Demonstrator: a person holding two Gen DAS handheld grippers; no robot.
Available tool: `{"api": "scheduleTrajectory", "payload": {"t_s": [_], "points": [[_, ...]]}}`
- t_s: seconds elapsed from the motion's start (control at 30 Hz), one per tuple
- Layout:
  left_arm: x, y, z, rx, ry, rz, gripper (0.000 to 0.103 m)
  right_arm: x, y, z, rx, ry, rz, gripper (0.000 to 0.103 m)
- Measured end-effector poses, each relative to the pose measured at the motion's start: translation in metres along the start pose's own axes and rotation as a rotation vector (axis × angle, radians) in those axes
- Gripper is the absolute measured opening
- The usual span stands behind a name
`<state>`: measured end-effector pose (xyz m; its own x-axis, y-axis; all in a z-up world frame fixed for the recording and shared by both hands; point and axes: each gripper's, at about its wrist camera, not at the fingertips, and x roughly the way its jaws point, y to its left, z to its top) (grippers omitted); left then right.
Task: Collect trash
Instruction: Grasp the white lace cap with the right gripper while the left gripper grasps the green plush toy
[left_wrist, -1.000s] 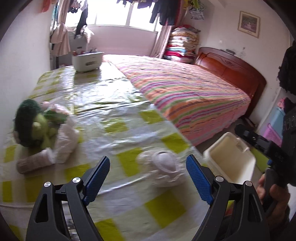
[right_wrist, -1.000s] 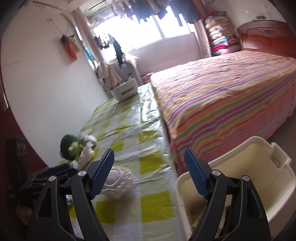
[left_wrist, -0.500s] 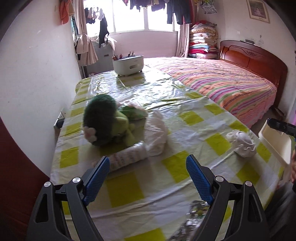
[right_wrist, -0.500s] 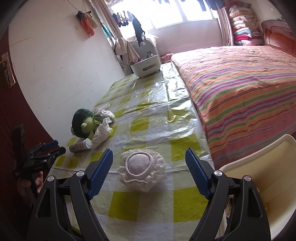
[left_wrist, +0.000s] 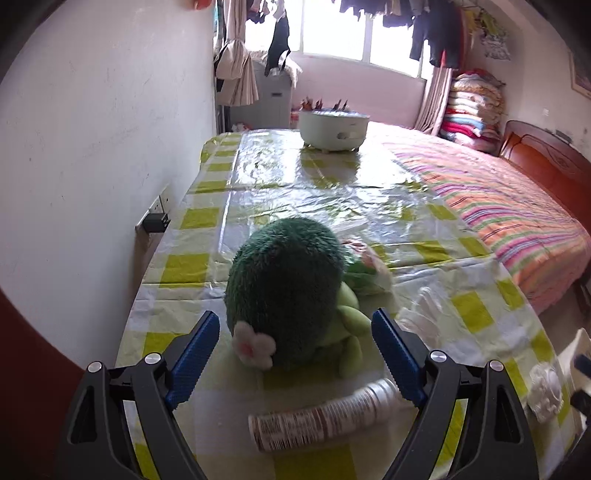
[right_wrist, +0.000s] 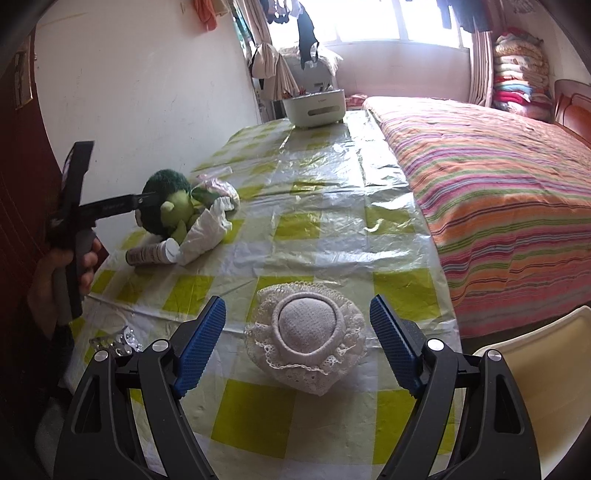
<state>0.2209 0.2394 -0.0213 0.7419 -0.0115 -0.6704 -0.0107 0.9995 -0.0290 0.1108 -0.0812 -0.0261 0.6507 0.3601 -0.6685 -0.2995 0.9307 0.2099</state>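
A small labelled bottle (left_wrist: 325, 417) lies on its side on the counter (left_wrist: 295, 195), just in front of a green plush toy (left_wrist: 288, 299); its label is too blurred to read. A crumpled white plastic bag (right_wrist: 207, 232) touches the plush toy and the bottle's cap end. The left gripper (left_wrist: 295, 354) has its jaws spread wide on either side of the plush toy, gripping nothing. In the left view the toy hides most of the bag. Only the right view shows crinkled clear wrapping (right_wrist: 114, 343) at the counter's near edge, partly hidden behind the gripper. There the right gripper (right_wrist: 295, 336), jaws spread, flanks a lace-edged white cap (right_wrist: 306, 339), well apart from the plush toy. A cream bin (right_wrist: 535, 387), cut off by the frame, sits beside the counter.
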Motion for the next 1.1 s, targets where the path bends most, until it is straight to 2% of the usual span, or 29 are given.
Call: {"api": "scheduleTrajectory", "payload": {"t_s": [0.2, 0.3, 0.4, 0.53, 0.67, 0.8, 0.9, 0.97, 1.1], "points": [[0.032, 0.008, 0.007, -0.054, 0.064, -0.002, 0.082, 0.002, -0.001, -0.002, 0.000, 0.017, 0.002, 0.079], [0.039, 0.007, 0.011, -0.068, 0.062, -0.014, 0.082, 0.002, -0.002, -0.002, 0.004, 0.022, 0.001, 0.079], [0.049, 0.009, 0.014, -0.109, 0.096, -0.044, 0.082, 0.002, -0.004, -0.002, 0.015, 0.024, 0.007, 0.079], [0.052, 0.008, 0.017, -0.103, 0.103, -0.048, 0.082, 0.000, -0.005, -0.003, 0.035, 0.028, 0.021, 0.079], [0.054, 0.007, 0.015, -0.127, 0.104, -0.047, 0.090, -0.002, -0.006, -0.003, 0.042, 0.022, 0.022, 0.079], [0.057, 0.006, 0.013, -0.135, 0.095, -0.037, 0.090, -0.004, -0.006, -0.003, 0.053, 0.018, 0.033, 0.079], [0.053, 0.006, 0.013, -0.153, 0.068, -0.033, 0.077, -0.004, -0.004, -0.003, 0.049, 0.017, 0.033, 0.079], [0.049, 0.007, 0.014, -0.145, 0.050, -0.033, 0.064, -0.004, -0.004, -0.003, 0.047, 0.016, 0.032, 0.079], [0.037, 0.007, 0.012, -0.143, 0.022, -0.041, 0.059, -0.002, -0.005, -0.003, 0.043, 0.029, 0.029, 0.079]]}}
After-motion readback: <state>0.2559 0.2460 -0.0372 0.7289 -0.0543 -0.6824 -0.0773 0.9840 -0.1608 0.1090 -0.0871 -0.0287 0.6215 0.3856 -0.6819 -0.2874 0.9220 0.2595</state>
